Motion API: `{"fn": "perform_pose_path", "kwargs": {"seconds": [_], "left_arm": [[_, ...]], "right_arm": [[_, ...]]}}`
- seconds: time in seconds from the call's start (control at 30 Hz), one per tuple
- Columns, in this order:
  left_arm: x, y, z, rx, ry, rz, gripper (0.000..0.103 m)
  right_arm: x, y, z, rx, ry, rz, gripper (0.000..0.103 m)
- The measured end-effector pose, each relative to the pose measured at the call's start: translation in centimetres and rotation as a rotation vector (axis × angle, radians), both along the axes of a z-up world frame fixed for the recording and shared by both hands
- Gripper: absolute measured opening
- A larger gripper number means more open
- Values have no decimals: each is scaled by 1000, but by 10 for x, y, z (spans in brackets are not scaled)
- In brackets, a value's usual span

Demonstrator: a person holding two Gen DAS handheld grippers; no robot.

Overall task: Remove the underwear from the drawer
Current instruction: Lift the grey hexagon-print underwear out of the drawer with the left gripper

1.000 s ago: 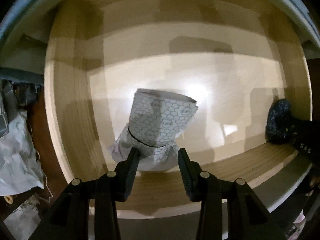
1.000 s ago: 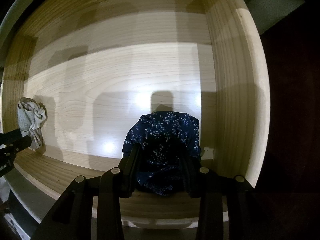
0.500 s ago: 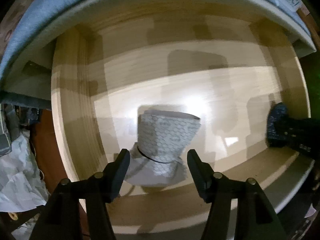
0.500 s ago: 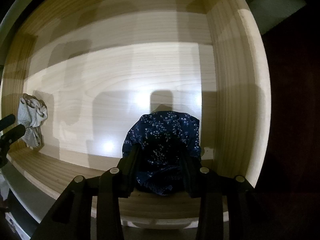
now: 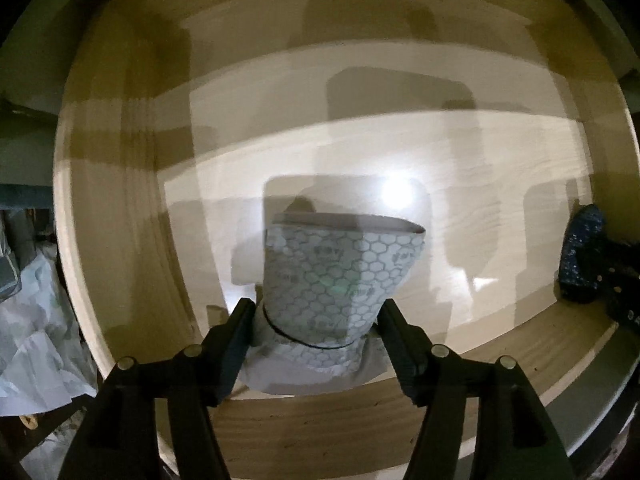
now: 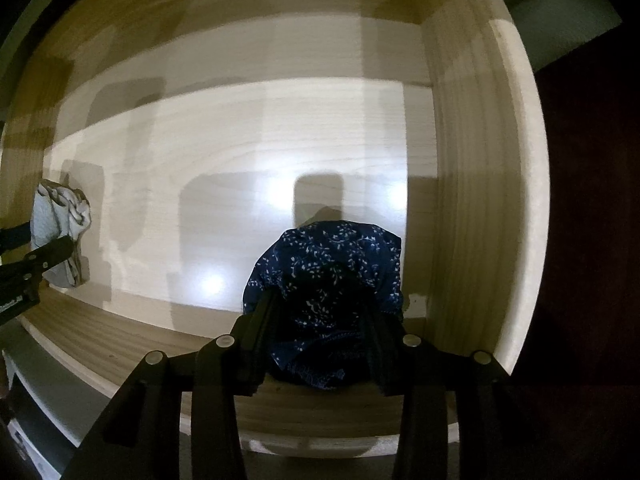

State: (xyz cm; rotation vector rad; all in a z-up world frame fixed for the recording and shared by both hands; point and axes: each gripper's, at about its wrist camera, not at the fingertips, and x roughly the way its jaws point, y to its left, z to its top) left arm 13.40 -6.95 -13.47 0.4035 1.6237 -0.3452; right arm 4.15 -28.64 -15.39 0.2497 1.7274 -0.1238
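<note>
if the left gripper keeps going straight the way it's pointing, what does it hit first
Most likely the grey honeycomb-print underwear, which sits between the opening jaws of the left gripper. Past it lies the wooden drawer floor; depth is hard to judge.

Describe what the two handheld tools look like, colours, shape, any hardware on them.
Both the left tool and the right tool are matte black. Each has two flat, tapering fingers with ribbed inner pads, carried on angular linkage arms joined by round silver pins. No cables or sleeves show; faint white lettering on the left tool's side is too small to read.
</note>
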Motion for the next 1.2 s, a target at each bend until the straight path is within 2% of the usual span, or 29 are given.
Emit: {"fn": "perform_pose_path", "kwargs": {"seconds": [0.2,0.3,0.53,0.8,0.9,0.97,1.0,1.2], "left_arm": [[3,-7,-6,3,45,13,65],[6,-9,-6,1,42,31,64],[6,0,1,-62,20,79,53],[1,6,13,-112,-5,102,52],[-1,15,21,-127,-15,112,52],[-7,22,27,-146,-21,124,52],[-8,24,29,-149,-26,128,52],[-14,30,44,-167,-49,128,52]], "right_arm": [[4,8,0,-11,21,32,40],[10,14,0,-9,32,46,43],[16,16,-2,2,47,63,48],[13,10,4,49,37,54,52],[14,6,4,94,30,27,58],[15,8,5,146,31,22,73],[16,8,5,162,35,22,74],[18,18,3,44,80,73,72]]}}
